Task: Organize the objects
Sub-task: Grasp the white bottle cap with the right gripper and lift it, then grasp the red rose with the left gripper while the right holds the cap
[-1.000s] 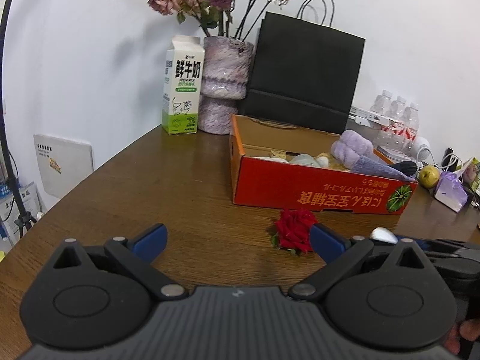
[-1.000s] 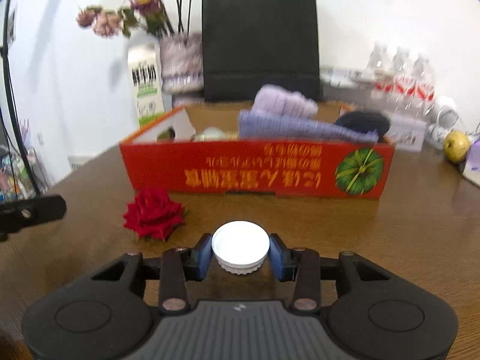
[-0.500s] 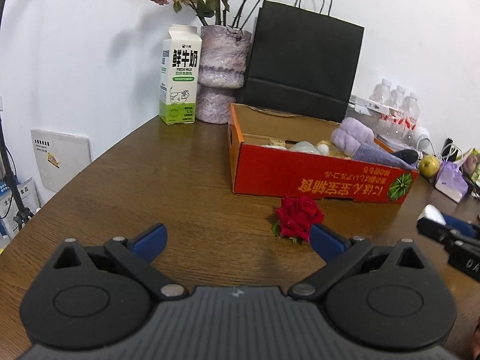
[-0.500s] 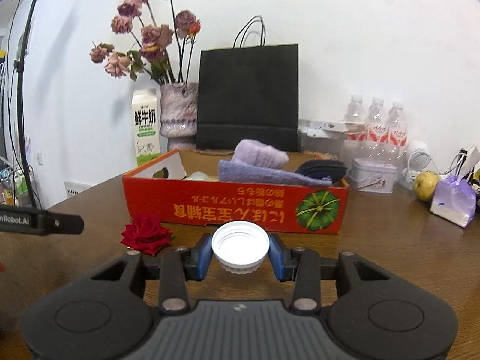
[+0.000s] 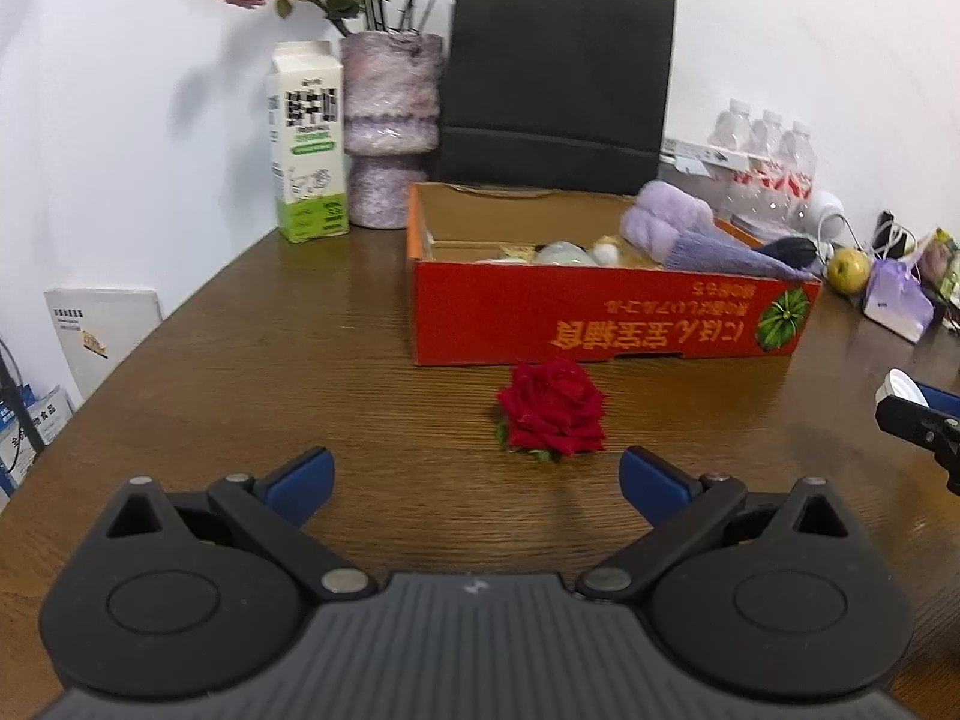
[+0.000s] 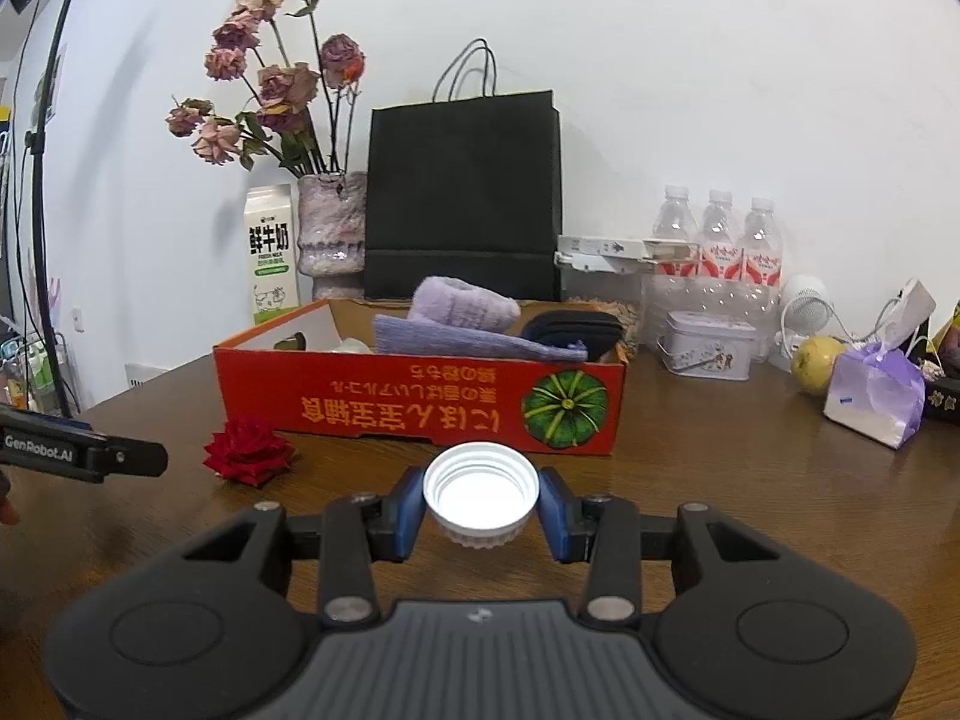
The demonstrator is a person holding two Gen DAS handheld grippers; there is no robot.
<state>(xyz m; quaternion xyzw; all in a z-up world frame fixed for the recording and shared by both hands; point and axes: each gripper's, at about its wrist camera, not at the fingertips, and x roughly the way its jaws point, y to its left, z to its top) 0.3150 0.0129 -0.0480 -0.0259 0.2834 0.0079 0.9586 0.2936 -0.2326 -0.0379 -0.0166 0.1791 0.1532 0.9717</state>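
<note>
While the right hand-held gripper [image 6: 480,507] pinches the white bottle cap [image 6: 480,495] above the tabletop [image 6: 750,492], carry it level over the red cardboard box [image 6: 420,402] wall; the left hand-held gripper [image 5: 477,480] gapes empty before the red rose [image 5: 552,408].

Counter [image 5: 300,360]: brown wood grain, slight sheen. Box [image 6: 420,402]: red printed cardboard, matt, raw brown inside. Towel [image 6: 462,309] in box: lilac fuzzy cloth. Bag [image 6: 465,198] behind box: black matt paper. Cap [image 6: 480,489]: white ribbed plastic, smooth. Rose [image 5: 552,405] before box: red, velvety petals. Vase [image 5: 390,126] left of bag: mottled purple, rough-looking.
</note>
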